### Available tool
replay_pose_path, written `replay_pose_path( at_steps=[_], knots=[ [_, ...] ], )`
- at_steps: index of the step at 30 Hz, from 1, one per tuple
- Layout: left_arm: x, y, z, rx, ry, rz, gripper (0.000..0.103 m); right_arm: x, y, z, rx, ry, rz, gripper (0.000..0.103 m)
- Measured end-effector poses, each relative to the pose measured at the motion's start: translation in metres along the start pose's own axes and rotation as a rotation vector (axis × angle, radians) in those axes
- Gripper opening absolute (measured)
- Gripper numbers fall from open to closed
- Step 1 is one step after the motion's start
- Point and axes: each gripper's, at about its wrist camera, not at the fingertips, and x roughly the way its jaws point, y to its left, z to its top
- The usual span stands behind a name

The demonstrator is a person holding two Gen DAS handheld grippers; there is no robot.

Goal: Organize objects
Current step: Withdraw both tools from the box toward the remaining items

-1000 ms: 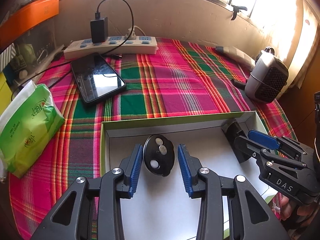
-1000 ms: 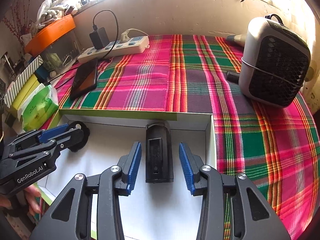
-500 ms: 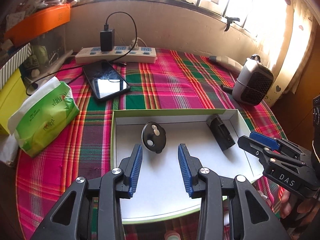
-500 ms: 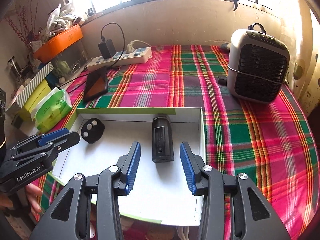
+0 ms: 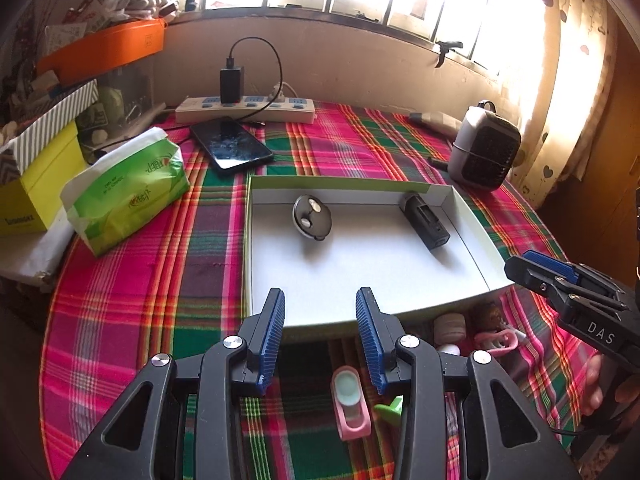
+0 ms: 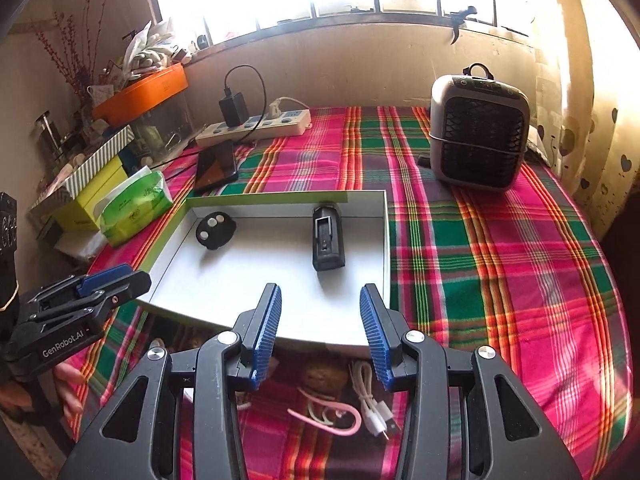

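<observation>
Step in hand: between picks. White tray (image 5: 472, 216), bench centre, holds round black fob (image 5: 312, 217) far-left and black oblong device (image 5: 425, 221) far-right. Left gripper (image 5: 320, 334) and right gripper (image 6: 320, 330): fingers apart, empty, over the tray's near edge. Next: likely fetch a near-edge item, e.g. pink clip (image 5: 352, 402).
</observation>
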Motion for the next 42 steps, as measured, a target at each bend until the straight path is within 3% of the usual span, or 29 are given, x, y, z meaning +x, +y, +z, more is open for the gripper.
replay_pose_path(
  at_steps=[8,26,42],
  knots=[
    [-0.003,0.009,-0.029,-0.036,0.023,-0.032,0.035,-0.023,-0.012,-0.028,0.008,-0.046,-0.038,0.043],
    [-0.007,0.020,-0.059,-0.075,0.058,-0.081,0.036,-0.020,-0.042,-0.067,0.062,0.010,-0.108,0.046],
    [-0.010,0.010,-0.063,-0.054,0.071,-0.095,0.036,-0.005,-0.009,-0.066,-0.066,0.019,0.034,0.046]
  ],
)
